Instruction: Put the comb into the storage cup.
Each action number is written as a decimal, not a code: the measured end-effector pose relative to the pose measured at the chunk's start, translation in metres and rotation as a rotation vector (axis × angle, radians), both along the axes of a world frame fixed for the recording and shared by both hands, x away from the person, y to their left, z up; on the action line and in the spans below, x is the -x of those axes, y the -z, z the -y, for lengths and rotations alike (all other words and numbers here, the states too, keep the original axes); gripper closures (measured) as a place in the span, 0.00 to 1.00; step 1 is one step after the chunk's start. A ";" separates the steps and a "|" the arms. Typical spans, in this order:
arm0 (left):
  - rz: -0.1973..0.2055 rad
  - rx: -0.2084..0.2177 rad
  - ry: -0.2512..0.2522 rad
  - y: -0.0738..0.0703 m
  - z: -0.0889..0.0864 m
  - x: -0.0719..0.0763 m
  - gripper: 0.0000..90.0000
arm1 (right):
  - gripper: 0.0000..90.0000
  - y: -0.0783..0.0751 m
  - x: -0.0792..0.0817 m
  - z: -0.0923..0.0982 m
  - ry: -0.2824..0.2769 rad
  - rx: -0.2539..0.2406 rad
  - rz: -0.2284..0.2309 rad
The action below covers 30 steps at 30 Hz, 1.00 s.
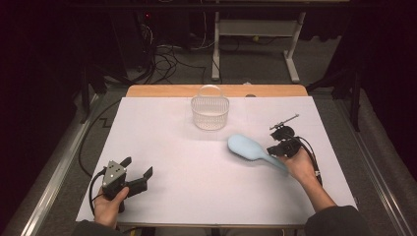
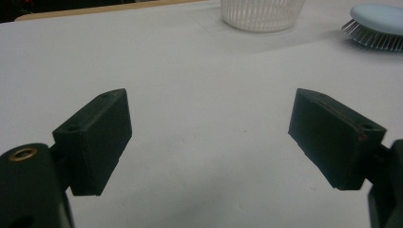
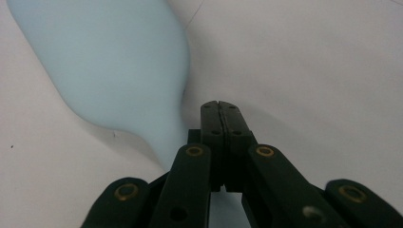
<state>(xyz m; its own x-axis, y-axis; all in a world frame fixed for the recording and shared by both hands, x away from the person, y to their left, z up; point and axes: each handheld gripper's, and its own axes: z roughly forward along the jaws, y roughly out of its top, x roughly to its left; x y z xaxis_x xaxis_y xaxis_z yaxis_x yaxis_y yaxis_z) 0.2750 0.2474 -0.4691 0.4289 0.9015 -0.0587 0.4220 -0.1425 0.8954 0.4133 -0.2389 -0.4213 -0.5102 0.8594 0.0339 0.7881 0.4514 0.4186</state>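
Here, nearest to me, my left gripper [image 1: 135,173] sits close to the near edge of the white table [image 1: 187,162], at its left side, its jaws spread wide with nothing but bare surface between them; in the left gripper view the two black pads [image 2: 97,140] stand far apart over plain white. Around it there is broad open room, to the right and ahead, all the way across the middle of the table. Farther along on the right, my right gripper [image 1: 281,145] rests with its jaws pressed flat together, clenched on nothing, just beside the handle of the hairbrush [image 1: 248,147]; in the right gripper view the closed tips [image 3: 220,110] lie on the table right next to the narrowing neck of the brush. The hairbrush lies right of centre, bristles down, a pale blue oval back tapering into a slim handle that points toward my right hand [image 1: 300,167]. Beyond it, near the far edge, stands a white slatted basket [image 1: 210,112] with an arched handle, apart from the brush.
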 end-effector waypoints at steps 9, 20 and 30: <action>-0.001 -0.001 0.000 0.000 0.000 0.000 0.17 | 1.00 0.001 0.005 -0.001 -0.013 -0.010 -0.008; -0.001 -0.001 0.000 0.000 0.000 0.000 0.17 | 1.00 0.002 0.013 -0.004 -0.035 -0.029 -0.015; -0.002 -0.003 0.001 0.000 0.000 0.000 0.17 | 1.00 0.002 0.018 -0.008 -0.056 -0.034 -0.016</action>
